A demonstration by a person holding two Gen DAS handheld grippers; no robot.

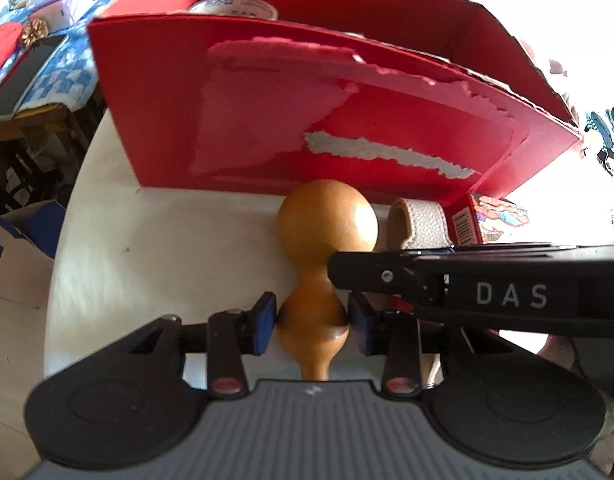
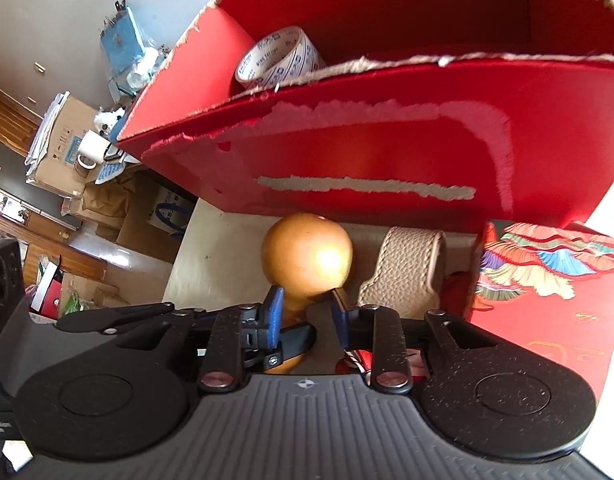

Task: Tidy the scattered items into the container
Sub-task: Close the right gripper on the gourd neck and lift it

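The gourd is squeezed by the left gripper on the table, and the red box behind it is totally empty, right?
Not quite. The gourd is squeezed by the left gripper on the table, but the red box behind it is not empty: a roll of tape sits inside, as the right wrist view shows.

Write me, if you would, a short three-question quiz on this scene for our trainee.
1. True or false: the tape roll lies inside the red box.
2. What is the left claw closed on? A the gourd; B a spoon; C a bottle.
3. Which thing lies on the table between the gourd and the patterned carton?

Key: 1 true. 2 A, its pads press the gourd's smaller bulb. 3 the strap.
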